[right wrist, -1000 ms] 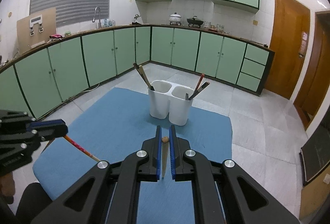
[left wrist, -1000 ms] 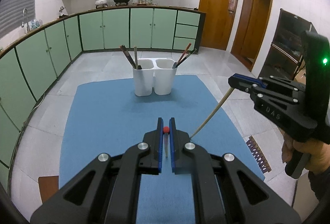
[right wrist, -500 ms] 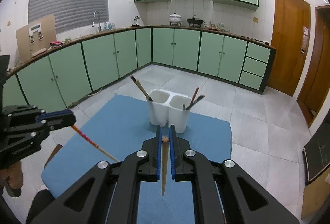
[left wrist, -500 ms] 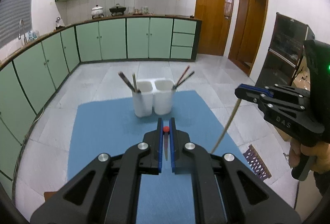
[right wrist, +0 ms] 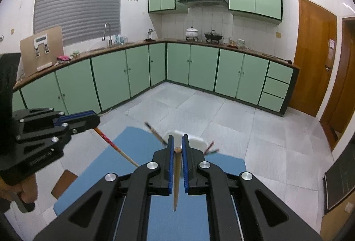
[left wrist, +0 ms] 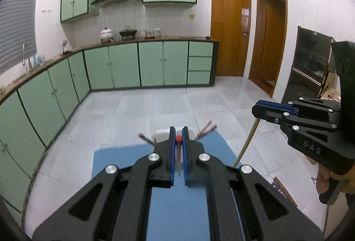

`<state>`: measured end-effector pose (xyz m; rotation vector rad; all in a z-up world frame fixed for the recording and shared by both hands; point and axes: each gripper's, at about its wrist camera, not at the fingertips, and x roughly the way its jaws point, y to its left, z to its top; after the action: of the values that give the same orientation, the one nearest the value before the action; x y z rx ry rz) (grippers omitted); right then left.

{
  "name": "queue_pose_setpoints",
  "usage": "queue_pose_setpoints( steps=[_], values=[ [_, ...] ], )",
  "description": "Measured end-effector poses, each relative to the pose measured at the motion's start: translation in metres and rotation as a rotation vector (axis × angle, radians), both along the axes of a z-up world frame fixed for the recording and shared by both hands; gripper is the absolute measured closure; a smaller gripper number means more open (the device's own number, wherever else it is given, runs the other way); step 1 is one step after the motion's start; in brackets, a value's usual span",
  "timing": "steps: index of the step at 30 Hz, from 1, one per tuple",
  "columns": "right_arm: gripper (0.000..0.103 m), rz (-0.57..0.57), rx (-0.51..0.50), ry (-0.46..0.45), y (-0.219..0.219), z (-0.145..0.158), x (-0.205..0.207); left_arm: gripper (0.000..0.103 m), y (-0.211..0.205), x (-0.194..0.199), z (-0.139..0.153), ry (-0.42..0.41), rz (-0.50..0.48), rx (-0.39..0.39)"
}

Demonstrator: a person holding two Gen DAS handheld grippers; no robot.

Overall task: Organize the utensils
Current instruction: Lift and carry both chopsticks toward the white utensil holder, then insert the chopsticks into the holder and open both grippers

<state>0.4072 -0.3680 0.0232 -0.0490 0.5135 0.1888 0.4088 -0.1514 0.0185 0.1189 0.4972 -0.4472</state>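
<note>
My left gripper [left wrist: 178, 138] is shut on a red chopstick [left wrist: 178, 159] that hangs down between its jaws; it also shows in the right wrist view [right wrist: 113, 145]. My right gripper [right wrist: 178, 147] is shut on a pale wooden chopstick [right wrist: 176, 179], which also shows in the left wrist view [left wrist: 247, 143]. The white two-cup utensil holder [right wrist: 195, 143] stands on the blue mat [right wrist: 133, 141] just beyond both grippers, mostly hidden by the jaws. Dark chopsticks [right wrist: 155, 132] lean out of its left cup and reddish ones [right wrist: 210, 147] out of its right cup.
The blue mat [left wrist: 115, 159] covers a table raised over a grey tiled floor. Green kitchen cabinets [left wrist: 142, 63] line the far wall and left side. A brown board [right wrist: 63, 183] lies off the mat's left edge. A dark cabinet [left wrist: 310, 68] stands at right.
Both grippers have risen and tilted up with their chopsticks, so the holder and mat have dropped low in both views and sit partly behind the jaws.
</note>
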Motion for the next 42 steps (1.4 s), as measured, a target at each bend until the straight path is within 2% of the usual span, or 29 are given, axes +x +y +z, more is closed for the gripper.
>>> queue_pose_setpoints(
  steps=[8, 16, 22, 27, 35, 39, 40, 42],
  values=[
    [0.096, -0.036, 0.027, -0.017, -0.002, 0.034, 0.055, 0.098, -0.019, 0.04, 0.017, -0.055, 0.027, 0.006],
    [0.096, -0.078, 0.005, -0.019, -0.001, 0.032, 0.123, 0.098, -0.033, 0.093, 0.003, -0.047, 0.052, -0.005],
    [0.096, -0.105, 0.0, -0.008, -0.007, 0.011, 0.169, 0.098, -0.038, 0.131, -0.015, -0.051, 0.058, -0.01],
    [0.096, -0.116, 0.015, 0.031, -0.018, -0.02, 0.196, 0.098, -0.042, 0.15, -0.031, -0.045, 0.061, -0.008],
    [0.096, -0.125, 0.033, 0.097, -0.028, -0.068, 0.209, 0.098, -0.047, 0.171, -0.069, 0.01, 0.062, 0.016],
    [0.096, -0.117, 0.037, 0.138, -0.03, -0.083, 0.209, 0.097, -0.044, 0.175, -0.077, 0.039, 0.065, 0.023],
    [0.095, -0.118, 0.038, 0.143, -0.03, -0.085, 0.208, 0.096, -0.043, 0.176, -0.077, 0.049, 0.065, 0.022],
    [0.093, -0.124, 0.044, 0.142, -0.033, -0.088, 0.204, 0.086, -0.041, 0.176, -0.077, 0.055, 0.072, 0.023]
  ],
)
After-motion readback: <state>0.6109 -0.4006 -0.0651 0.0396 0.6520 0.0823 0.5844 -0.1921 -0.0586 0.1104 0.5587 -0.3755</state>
